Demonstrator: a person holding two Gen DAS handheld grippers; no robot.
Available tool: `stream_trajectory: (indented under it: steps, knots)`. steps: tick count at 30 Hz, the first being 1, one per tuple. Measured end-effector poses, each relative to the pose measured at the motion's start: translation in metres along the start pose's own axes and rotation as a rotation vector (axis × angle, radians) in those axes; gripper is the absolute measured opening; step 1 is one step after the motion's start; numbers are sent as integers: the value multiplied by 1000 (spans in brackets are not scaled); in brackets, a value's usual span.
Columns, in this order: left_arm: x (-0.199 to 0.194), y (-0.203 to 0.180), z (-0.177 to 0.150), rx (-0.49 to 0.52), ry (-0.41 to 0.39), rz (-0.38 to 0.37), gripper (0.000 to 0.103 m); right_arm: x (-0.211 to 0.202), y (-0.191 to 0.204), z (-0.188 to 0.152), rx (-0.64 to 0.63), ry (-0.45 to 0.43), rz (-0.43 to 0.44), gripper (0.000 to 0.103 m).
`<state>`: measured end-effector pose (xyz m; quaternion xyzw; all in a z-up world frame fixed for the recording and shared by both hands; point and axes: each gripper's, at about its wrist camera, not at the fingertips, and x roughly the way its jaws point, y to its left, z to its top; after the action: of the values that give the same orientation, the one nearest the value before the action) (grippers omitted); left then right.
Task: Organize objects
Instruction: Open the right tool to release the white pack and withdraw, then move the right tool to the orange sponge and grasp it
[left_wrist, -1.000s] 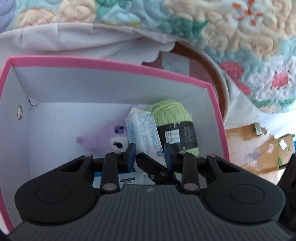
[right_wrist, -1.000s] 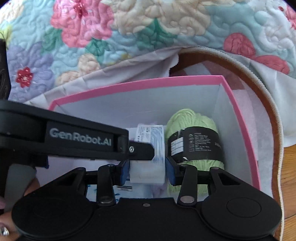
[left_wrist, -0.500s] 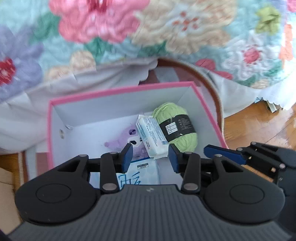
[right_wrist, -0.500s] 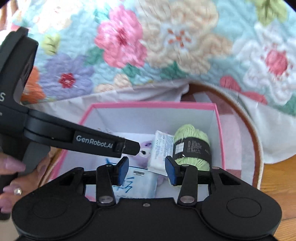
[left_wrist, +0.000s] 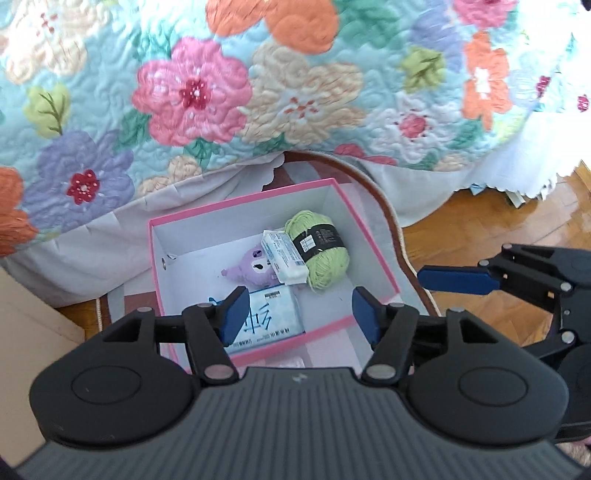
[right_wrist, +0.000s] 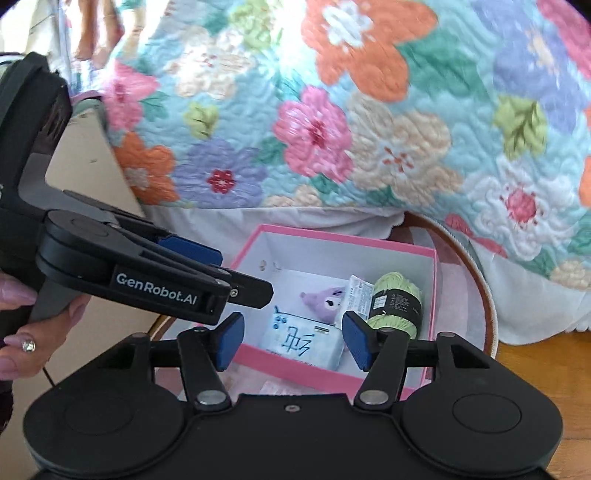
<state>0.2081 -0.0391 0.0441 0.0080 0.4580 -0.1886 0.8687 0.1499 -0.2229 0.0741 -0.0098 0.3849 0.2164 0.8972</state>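
A pink-rimmed white box (left_wrist: 243, 201) (right_wrist: 332, 236) stands on the floor by the bed. Inside lie a green yarn ball (left_wrist: 323, 254) (right_wrist: 399, 304), a white wipes pack (left_wrist: 284, 256) (right_wrist: 356, 299), a purple plush toy (left_wrist: 253, 267) (right_wrist: 325, 301) and a pale blue tissue pack (left_wrist: 269, 317) (right_wrist: 306, 341). My left gripper (left_wrist: 299, 314) hovers high above the box, its jaws opening with nothing between them. My right gripper (right_wrist: 291, 339) hangs above the box's near rim, jaws also opening and empty. Each gripper shows in the other's view, the right gripper (left_wrist: 456, 280) at right, the left gripper (right_wrist: 192, 251) at left.
A flowered quilt (left_wrist: 295, 92) (right_wrist: 369, 129) hangs over the bed edge behind the box. A round brown-edged rug (left_wrist: 388, 206) (right_wrist: 476, 273) lies under the box on a wooden floor (left_wrist: 480, 229). A beige cardboard panel (left_wrist: 29, 317) stands at left. A hand (right_wrist: 22, 332) holds the left gripper's handle.
Both grippers rose up out of the box and drew back, so the whole box now shows. Their jaws spread wider. The wipes pack stays in the box beside the yarn.
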Motion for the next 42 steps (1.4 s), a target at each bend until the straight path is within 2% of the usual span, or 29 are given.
stream_trajectory:
  steps: [2, 6, 13, 18, 21, 22, 24, 30, 34, 37, 42]
  knots:
    - [-14, -3, -6, 2, -4, 4, 64, -13, 6, -1, -16, -12, 14, 64]
    - [-39, -2, -20, -13, -24, 9, 67, -38, 20, -11, -46, -31, 47, 71]
    - [-73, 8, -56, -38, -43, 35, 67, -64, 47, -45, -135, -54, 43, 72]
    - [-81, 12, -90, -66, -21, 45, 68, -74, 55, -70, -104, -58, 108, 72]
    - [-78, 15, -106, -102, 2, 14, 68, -76, 58, -84, -107, -57, 140, 72]
    - [-77, 15, -111, -98, 6, 25, 68, -77, 57, -89, -102, -60, 150, 72]
    - [-74, 16, -118, -82, 17, 40, 68, -73, 55, -97, -87, -49, 165, 72]
    - [-58, 26, -138, -113, 59, 11, 68, -53, 55, -122, -86, -14, 201, 72]
    - [-41, 39, -149, -161, 86, -33, 68, -28, 58, -138, -80, 44, 238, 72]
    - [-27, 44, -156, -157, 92, -30, 68, -10, 61, -146, -76, 75, 260, 72]
    - [5, 52, -171, -159, 115, -67, 67, 26, 77, -157, -120, 124, 245, 72]
